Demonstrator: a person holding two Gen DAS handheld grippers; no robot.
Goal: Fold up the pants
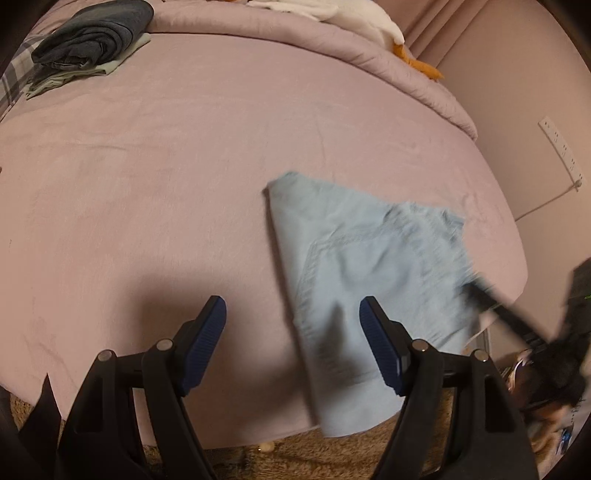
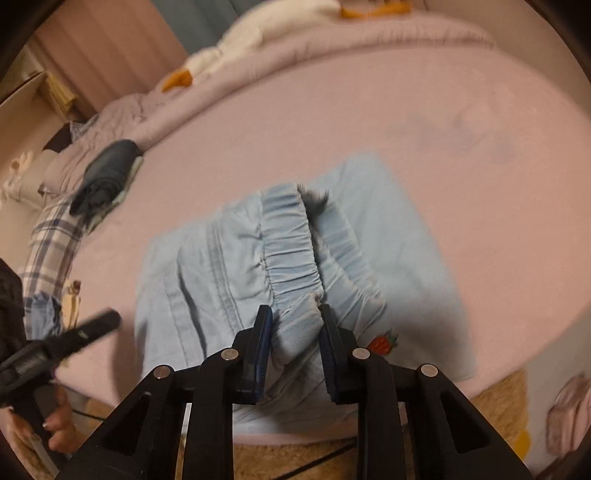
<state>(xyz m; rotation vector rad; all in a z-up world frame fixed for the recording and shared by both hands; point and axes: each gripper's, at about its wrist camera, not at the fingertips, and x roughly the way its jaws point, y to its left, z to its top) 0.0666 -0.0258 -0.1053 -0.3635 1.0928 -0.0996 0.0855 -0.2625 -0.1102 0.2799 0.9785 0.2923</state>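
Pants [image 1: 354,280] of pale blue cloth lie folded on the pink bed [image 1: 166,177] in the left wrist view, ahead and to the right of the left hand-held gripper [image 1: 292,308], whose blue pads stand wide apart over bare sheet, holding nothing. The long axis of the pants runs from the bed's near edge away toward the far right. A dark folded pile [image 1: 96,35] sits far off to the left.

From the right wrist, the right hand-held gripper [image 2: 295,315] is clamped on the waist end of the pants [image 2: 295,258], the gathered elastic band running straight ahead from its fingers. A small strawberry motif [image 2: 382,343] shows just right of the fingers; no writing is readable. The left hand-held gripper [image 2: 107,321] appears blurred at far left.
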